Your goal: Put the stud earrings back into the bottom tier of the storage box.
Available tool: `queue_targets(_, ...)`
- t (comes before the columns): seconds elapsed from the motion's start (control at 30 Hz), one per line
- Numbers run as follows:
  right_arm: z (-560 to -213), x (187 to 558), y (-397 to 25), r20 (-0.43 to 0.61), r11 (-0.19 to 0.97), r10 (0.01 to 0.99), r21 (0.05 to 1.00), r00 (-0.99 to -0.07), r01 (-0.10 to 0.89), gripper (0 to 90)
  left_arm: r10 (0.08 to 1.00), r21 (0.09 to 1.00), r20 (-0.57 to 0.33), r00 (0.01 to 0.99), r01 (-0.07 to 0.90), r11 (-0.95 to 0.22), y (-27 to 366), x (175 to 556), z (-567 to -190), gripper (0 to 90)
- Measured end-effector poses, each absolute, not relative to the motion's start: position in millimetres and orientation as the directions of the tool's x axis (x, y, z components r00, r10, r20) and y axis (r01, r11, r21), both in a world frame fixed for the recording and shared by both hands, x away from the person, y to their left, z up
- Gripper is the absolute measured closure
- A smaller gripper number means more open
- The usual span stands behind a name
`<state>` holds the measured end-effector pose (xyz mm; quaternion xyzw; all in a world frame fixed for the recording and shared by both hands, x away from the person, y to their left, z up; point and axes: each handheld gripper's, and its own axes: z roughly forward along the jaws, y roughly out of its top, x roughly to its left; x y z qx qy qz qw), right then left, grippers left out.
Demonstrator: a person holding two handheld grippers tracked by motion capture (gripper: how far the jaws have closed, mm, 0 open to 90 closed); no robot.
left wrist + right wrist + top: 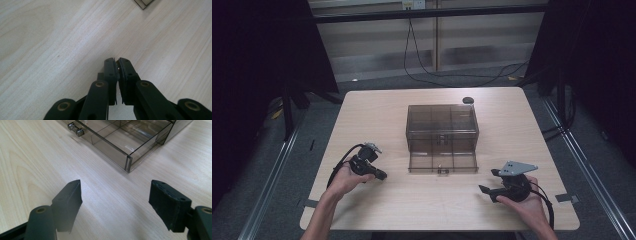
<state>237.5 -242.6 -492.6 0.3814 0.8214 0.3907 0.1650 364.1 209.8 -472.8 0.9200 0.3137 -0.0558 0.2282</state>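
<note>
The drawer [442, 162] of the box [442, 122] at table centre is pulled out. Left gripper [381, 175] is pressed together, right gripper [490, 181] spread; neither touches it. Closing probably remains.

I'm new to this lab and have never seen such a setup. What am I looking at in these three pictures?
A person sits at a wooden table holding a two-jaw tool in each hand. The high view looks down from above. The other two come from cameras riding on the tools, looking along their black jaws. The left hand-held gripper has its jaws closed with nothing between them; the right hand-held gripper is open and empty. On the table stands a smoky transparent drawer box with its bottom drawer pulled out, divided into compartments, with a small knob. A small dark object lies behind the box; I cannot tell what it is.
</note>
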Motion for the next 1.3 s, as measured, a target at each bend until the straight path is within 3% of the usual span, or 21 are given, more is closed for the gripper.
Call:
queue_targets(0.77, -492.6, 237.7, -242.5, 0.024, 0.407, 0.756, 0.765, -0.655, 0.498, 25.4, 0.501, 0.426, -0.229, 0.835, 0.548, -0.719, 186.7, 371.3, -442.6, 85.5)
queue_targets(1.3, -493.2, 238.1, -242.2, 0.027, 0.409, 0.753, 0.763, -0.657, 0.5, 25.2, 0.461, 0.401, -0.194, 0.866, 0.499, -0.768, 166.6, 375.1, -416.9, 85.5)
